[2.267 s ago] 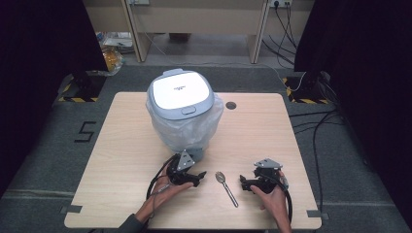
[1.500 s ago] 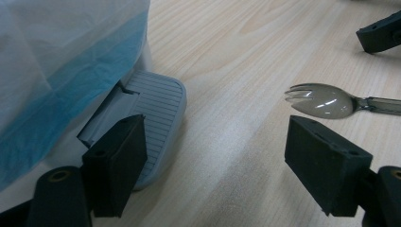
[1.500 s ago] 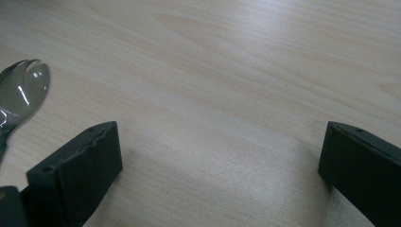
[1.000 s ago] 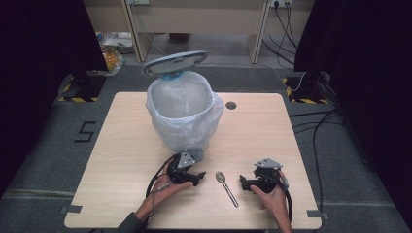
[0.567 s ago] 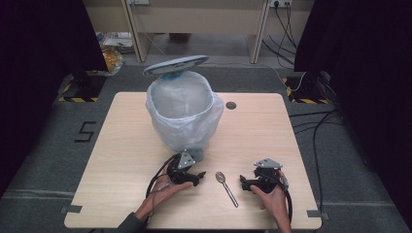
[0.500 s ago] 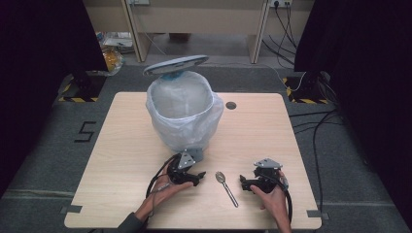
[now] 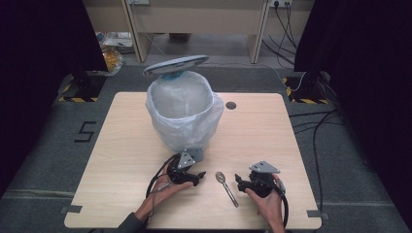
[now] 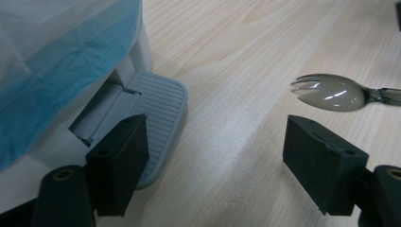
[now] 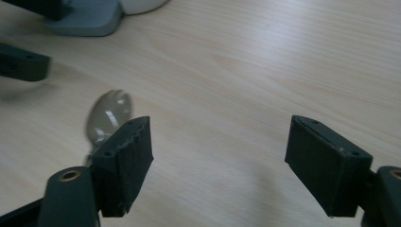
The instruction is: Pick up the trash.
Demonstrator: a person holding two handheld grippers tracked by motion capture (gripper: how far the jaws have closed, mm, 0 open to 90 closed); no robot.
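Left gripper point(image 7: 200, 178): jaws spread wide, gripping nothing; one pad point(image 8: 124, 161) resting on the grey ribbed plastic foot pedal point(image 8: 158, 111), pressing it down.
Bin: white pedal bin lined with a translucent plastic bag point(image 7: 183, 114), directly beyond the left gripper; grey oval lid point(image 7: 176, 64) tipped up and open.
Spork: translucent grey-brown plastic spork point(image 7: 226, 187), lying flat on the pale wooden table point(image 7: 272, 131) between the two grippers, touching neither.
Spork axis: long axis running towards the person; tined bowl end point(image 8: 331, 91) pointing away, towards the bin side, handle trailing back.
Right gripper point(image 7: 239, 180): jaws just been narrowing, still apart, nothing between them; spork bowl point(image 9: 109, 116) just beyond and outside its left pad point(image 9: 124, 163).
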